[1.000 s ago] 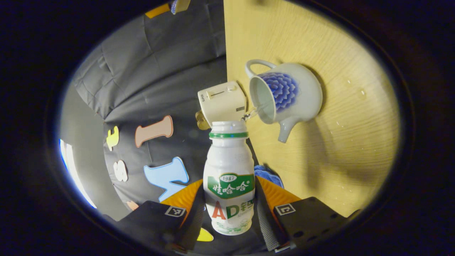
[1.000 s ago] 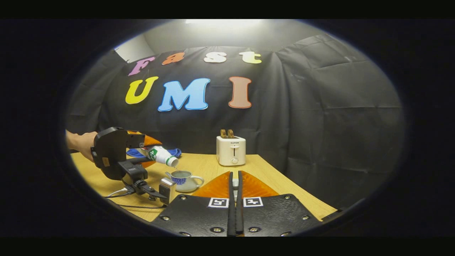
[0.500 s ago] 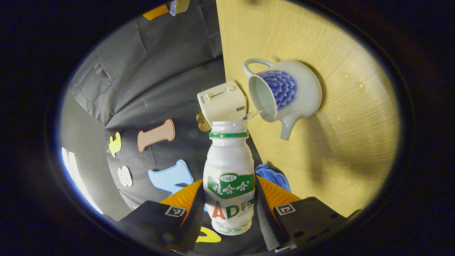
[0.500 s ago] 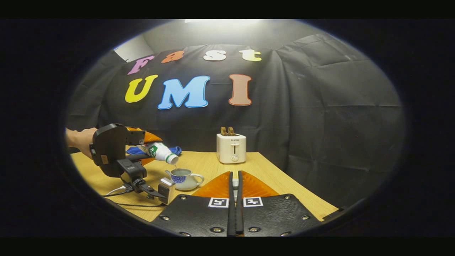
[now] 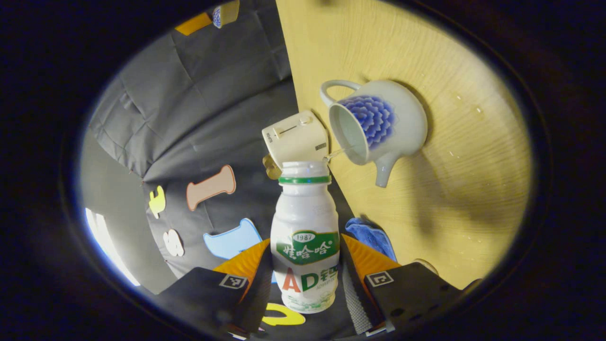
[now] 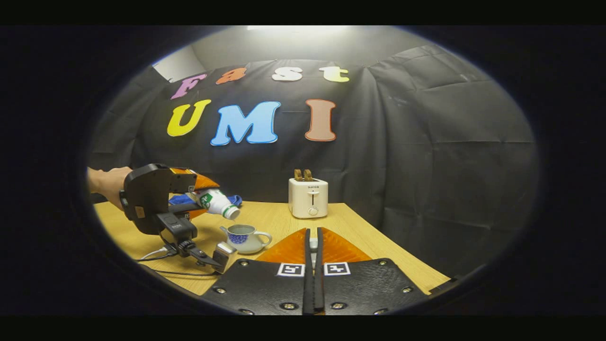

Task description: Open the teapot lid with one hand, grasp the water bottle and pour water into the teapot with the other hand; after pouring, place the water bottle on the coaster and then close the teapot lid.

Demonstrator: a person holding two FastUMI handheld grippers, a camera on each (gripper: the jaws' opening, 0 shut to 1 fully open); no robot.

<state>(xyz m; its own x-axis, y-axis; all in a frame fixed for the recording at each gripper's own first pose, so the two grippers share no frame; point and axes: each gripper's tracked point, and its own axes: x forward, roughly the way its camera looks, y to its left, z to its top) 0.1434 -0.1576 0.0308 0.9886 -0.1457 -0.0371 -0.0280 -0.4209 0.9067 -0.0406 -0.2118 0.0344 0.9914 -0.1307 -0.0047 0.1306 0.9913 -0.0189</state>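
Left gripper view shows the water bottle [image 5: 305, 237] clamped between the left gripper's [image 5: 305, 289] two fingers, tipped so its open mouth points at the teapot [image 5: 376, 125]. A thin stream of water runs from the bottle's rim into the teapot's open top. The teapot stands lidless near the tabletop's [image 5: 454, 189] back edge, beside a toaster [image 5: 294, 137], with a blue cloth [image 5: 371, 234] farther along that edge.

In the right gripper view the right gripper [image 6: 313, 265] has its fingers pressed nearly together; a small pale piece sits in the slit between them, but whether that is the lid cannot be told.

By the look of it, the lid is off and pouring is under way. Setting the bottle on the coaster and closing the lid remain.
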